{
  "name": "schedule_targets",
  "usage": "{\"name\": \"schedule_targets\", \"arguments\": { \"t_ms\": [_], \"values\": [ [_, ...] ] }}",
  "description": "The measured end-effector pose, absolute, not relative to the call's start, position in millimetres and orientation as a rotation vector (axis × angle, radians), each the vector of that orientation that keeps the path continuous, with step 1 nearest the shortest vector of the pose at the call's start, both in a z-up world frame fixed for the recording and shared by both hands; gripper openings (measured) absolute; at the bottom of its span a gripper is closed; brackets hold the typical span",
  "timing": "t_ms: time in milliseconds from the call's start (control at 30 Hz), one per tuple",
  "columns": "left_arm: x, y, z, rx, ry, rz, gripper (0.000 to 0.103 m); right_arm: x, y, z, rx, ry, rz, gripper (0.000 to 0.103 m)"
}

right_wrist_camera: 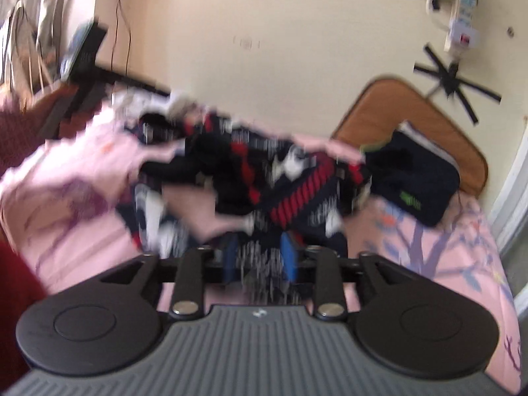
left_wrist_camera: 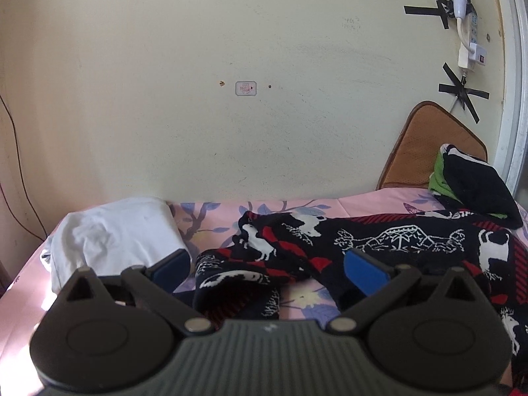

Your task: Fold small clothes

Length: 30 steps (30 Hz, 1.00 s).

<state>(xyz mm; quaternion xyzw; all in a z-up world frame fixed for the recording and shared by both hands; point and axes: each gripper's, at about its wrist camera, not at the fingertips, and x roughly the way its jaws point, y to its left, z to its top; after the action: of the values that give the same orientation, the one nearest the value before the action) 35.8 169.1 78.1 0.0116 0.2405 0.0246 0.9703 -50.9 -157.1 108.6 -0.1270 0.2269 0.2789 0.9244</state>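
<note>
A brown cushion [left_wrist_camera: 425,145] leans against the cream wall [left_wrist_camera: 231,33], below a taped power strip [left_wrist_camera: 468,43].

We see a bed with a pink floral sheet [left_wrist_camera: 363,206]. On it lie a crumpled black patterned garment with red and white motifs [left_wrist_camera: 379,241], a folded white cloth [left_wrist_camera: 115,234] and a folded black-and-green garment [left_wrist_camera: 475,191].

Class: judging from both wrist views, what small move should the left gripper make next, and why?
Probably close the open left gripper on the black, red and white patterned garment: its rumpled end lies between the fingers, while the right gripper already pinches the other edge.
</note>
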Motion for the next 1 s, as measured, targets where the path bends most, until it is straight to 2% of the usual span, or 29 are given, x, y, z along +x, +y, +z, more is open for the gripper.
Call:
{"name": "schedule_targets", "arguments": {
  "t_ms": [167,333,367,433,500,667,833,1000],
  "values": [
    [8.5,184.9,86.4,-0.003,0.486,0.087,0.103,-16.2,-122.4,116.2,-0.184,0.373,0.702,0.06],
    [-11.5,195.1,91.0,-0.021,0.507,0.1,0.103,34.7,-81.5,79.0,-0.389,0.381,0.691,0.06],
    [-13.0,195.6,90.7,-0.047,0.523,0.084,0.103,41.7,-74.3,69.4,-0.425,0.395,0.661,0.058],
    [-17.7,192.7,88.6,-0.109,0.55,0.021,0.103,61.4,-66.0,59.0,-0.434,0.455,0.625,0.005],
    [-25.4,181.6,85.1,-0.177,0.561,-0.067,0.103,69.1,-78.0,65.1,-0.296,0.521,0.651,0.007],
    [-34.6,155.0,71.4,-0.48,0.57,-0.395,0.103,27.6,-102.2,112.0,-0.041,0.5,0.866,0.007],
    [-37.4,155.0,37.3,-0.838,0.593,-0.591,0.103,-13.1,-110.3,136.7,0.001,0.464,1.031,0.007],
    [-36.1,156.8,10.7,-0.958,0.652,-0.551,0.103,-27.0,-93.8,137.1,0.014,0.516,1.121,0.007]
  ]
}}
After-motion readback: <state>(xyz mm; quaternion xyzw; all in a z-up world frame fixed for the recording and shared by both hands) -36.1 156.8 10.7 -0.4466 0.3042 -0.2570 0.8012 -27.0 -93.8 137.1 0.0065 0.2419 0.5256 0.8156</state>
